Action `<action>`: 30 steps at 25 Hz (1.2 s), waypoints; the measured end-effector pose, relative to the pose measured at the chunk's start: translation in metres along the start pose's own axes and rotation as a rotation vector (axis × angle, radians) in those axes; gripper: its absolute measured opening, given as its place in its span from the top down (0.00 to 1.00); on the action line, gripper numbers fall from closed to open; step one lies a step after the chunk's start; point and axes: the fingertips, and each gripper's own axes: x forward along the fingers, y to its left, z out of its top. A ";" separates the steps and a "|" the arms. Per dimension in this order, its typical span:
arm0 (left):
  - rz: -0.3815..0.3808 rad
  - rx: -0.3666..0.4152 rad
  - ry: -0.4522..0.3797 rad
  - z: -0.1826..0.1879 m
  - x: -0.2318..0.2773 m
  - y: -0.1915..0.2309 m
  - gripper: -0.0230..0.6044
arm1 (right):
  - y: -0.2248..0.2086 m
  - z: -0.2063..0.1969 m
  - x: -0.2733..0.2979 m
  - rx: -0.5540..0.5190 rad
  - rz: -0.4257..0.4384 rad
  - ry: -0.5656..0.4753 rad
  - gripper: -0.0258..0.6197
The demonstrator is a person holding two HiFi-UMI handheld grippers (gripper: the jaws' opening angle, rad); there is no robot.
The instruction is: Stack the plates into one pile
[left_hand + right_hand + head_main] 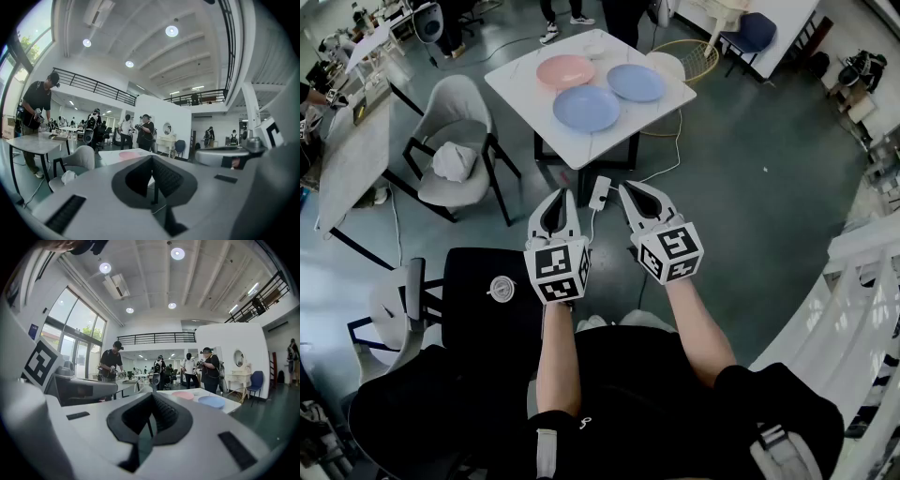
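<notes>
Three plates lie side by side on a white square table (pixel 525 89) ahead of me: a pink plate (pixel 565 71) at the back left, a blue plate (pixel 636 82) at the back right, and a larger blue plate (pixel 586 108) in front. A small white dish (pixel 594 51) sits behind them. My left gripper (pixel 565 194) and right gripper (pixel 623 188) hover side by side over the floor, well short of the table, both shut and empty. In the right gripper view the pink plate (pixel 183 395) and a blue plate (pixel 211 401) show beyond the jaws.
A grey chair (pixel 455 141) with a white cloth on its seat stands left of the table. A white power strip (pixel 599 193) and its cable lie on the floor under my grippers. A grey table (pixel 352 164) is at the left, a black stool (pixel 492 291) near my legs. People stand in the background.
</notes>
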 end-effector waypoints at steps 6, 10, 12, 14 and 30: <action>0.000 -0.002 0.000 0.002 0.001 0.003 0.94 | 0.001 0.002 0.002 -0.004 0.001 -0.001 0.96; -0.001 -0.004 0.000 0.001 0.001 0.005 0.94 | 0.002 0.002 0.004 -0.006 -0.002 -0.001 0.96; -0.001 -0.005 0.001 0.000 0.001 0.005 0.94 | 0.001 0.002 0.004 0.012 -0.007 -0.007 0.96; -0.002 -0.006 0.003 0.000 0.001 0.006 0.94 | 0.000 0.003 0.004 0.039 -0.012 -0.019 0.95; -0.016 -0.027 -0.001 -0.001 0.004 0.003 0.94 | -0.012 0.007 -0.004 0.069 -0.059 -0.046 0.95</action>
